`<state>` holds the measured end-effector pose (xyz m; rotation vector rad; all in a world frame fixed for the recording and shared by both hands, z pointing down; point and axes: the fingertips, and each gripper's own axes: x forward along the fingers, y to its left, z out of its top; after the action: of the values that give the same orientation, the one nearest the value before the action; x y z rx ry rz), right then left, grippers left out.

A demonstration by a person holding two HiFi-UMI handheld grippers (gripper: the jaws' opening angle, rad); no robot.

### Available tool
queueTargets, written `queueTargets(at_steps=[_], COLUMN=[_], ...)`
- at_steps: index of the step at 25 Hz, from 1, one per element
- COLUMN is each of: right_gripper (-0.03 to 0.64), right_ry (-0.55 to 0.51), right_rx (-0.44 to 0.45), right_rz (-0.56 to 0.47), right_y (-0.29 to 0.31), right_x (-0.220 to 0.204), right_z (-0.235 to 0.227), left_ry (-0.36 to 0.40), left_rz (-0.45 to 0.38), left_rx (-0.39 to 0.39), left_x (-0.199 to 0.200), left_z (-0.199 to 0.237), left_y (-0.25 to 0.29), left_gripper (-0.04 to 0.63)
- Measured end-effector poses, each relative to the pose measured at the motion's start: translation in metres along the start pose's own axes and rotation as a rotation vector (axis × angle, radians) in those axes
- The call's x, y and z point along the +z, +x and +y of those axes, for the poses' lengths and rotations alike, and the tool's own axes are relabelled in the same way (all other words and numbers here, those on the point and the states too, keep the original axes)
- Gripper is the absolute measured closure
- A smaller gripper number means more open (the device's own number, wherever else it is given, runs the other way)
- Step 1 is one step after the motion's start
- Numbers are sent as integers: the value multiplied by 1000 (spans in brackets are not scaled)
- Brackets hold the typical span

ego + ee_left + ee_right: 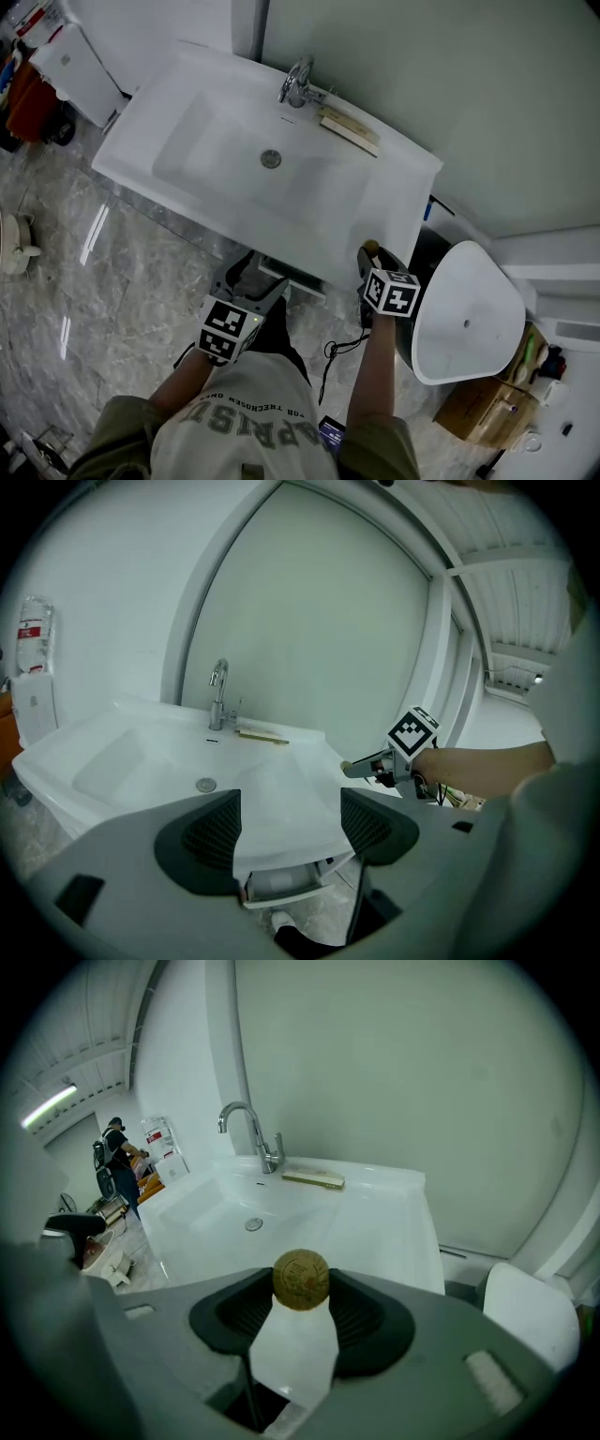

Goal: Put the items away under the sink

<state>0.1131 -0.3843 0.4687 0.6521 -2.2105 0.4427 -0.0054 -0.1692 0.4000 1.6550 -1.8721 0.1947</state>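
Head view, right tool [371, 253] pinching brown ball [301, 1280], left tool [289, 829] spread, both tilted down.

1. Large letters are seen upside down on the shirt [248, 422]; "PARIS" appears to be spelled, with a smaller line beside it that seems to begin "FOR THE".
2. Dark print on the ball [301, 1279] cannot be read.
3. The red label on the bottle [33, 635] cannot be read.

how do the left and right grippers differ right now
The left gripper is empty, its jaws apart; the right gripper is shut on a small brown ball. The left gripper is out in front of the sink's front edge; the right gripper is at the sink's front right corner. Both carry a marker cube and point toward the sink.
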Motion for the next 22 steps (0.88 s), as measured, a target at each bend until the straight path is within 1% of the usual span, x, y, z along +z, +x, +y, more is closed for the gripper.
queueTargets(at_steps=[6, 11, 16, 22], right_gripper=[426, 426, 426, 426], right_ry=[54, 88, 77, 19], right_rx=[10, 32, 57, 127], right_rz=[-48, -85, -98, -108], right_y=[-35, -55, -68, -83], right_x=[-21, -31, -41, -51], right_z=[36, 57, 65, 70], left_ry=[18, 15, -7, -32], left_rz=[-1, 9, 17, -1], left_rx=[-36, -49, -27, 26], left_x=[-16, -30, -46, -61], left_z=[-4, -6, -10, -36], left_y=[-31, -43, -48, -54], left_gripper=[278, 278, 278, 278])
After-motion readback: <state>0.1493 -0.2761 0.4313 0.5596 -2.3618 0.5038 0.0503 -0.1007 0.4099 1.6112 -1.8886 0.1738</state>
